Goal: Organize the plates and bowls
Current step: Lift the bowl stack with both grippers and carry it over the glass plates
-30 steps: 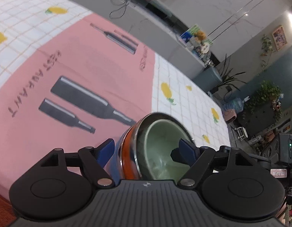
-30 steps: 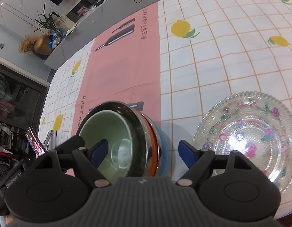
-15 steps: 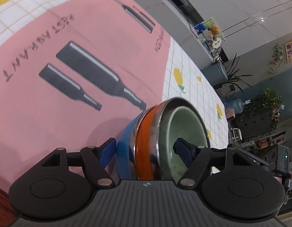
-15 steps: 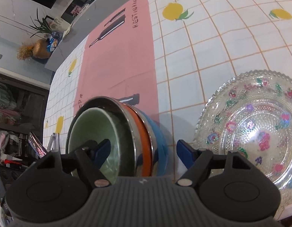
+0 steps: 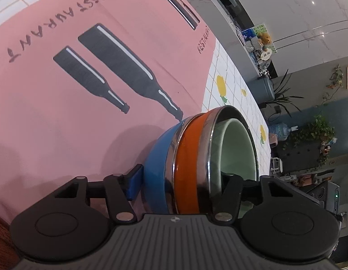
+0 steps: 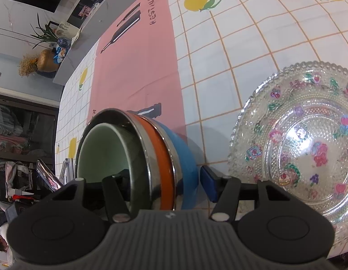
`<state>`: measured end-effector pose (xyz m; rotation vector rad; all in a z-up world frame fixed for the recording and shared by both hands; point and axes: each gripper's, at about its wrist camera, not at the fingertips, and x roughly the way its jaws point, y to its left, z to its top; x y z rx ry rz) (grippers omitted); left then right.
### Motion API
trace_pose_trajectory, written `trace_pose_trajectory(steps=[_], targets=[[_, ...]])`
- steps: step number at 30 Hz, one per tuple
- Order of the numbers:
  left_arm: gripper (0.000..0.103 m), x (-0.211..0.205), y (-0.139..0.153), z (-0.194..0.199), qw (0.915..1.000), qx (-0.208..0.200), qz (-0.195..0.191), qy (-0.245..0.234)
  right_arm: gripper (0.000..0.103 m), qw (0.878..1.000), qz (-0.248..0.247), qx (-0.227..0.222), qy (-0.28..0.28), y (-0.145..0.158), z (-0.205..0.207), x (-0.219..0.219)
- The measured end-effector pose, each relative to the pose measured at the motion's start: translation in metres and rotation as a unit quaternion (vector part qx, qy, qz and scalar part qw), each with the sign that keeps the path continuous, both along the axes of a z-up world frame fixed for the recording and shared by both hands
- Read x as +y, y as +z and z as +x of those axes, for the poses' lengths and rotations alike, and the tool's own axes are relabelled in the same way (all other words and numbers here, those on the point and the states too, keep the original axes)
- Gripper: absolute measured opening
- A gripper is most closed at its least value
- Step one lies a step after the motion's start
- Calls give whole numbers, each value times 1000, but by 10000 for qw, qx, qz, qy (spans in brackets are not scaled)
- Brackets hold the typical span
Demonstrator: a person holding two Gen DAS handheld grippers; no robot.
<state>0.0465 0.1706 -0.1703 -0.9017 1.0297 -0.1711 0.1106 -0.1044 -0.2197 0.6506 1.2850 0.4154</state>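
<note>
the left claw point(image 5: 180, 182) has just been narrowing across the wall of a nested stack of bowls point(image 5: 196, 157): one blue finger point(image 5: 134, 184) stands outside, just beside the outermost blue bowl point(image 5: 159, 157), the other reaches inside the pale green ceramic bowl point(image 5: 238, 148). whether the pads press yet cannot be told. the right claw point(image 6: 167, 180) has likewise been narrowing over the opposite side of the stack, its outer blue finger point(image 6: 209, 184) close against the blue bowl, contact unclear. between blue and green sits an orange bowl with a steel rim point(image 5: 188, 155). the stack rests on the surface, on a pink restaurant-print mat point(image 5: 61, 103) over a lemon-checked cloth point(image 6: 241, 45). just beside it lies a clear glass plate with flower prints point(image 6: 295, 139).
</note>
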Motion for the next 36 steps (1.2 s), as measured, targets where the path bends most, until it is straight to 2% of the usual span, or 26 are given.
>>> trace_pose_trajectory(steps=[10, 24, 36], targets=[[62, -5, 6, -4, 9997, -23, 227, 14, 53, 10000, 44, -49, -56, 0, -4, -2], [61, -5, 9, -5, 9996, -39, 246, 97, 52, 9999, 4, -120, -19, 5, -6, 3], [61, -21, 41, -7, 9994, -169, 303, 17, 52, 9997, 91, -233, -55, 30, -10, -8]])
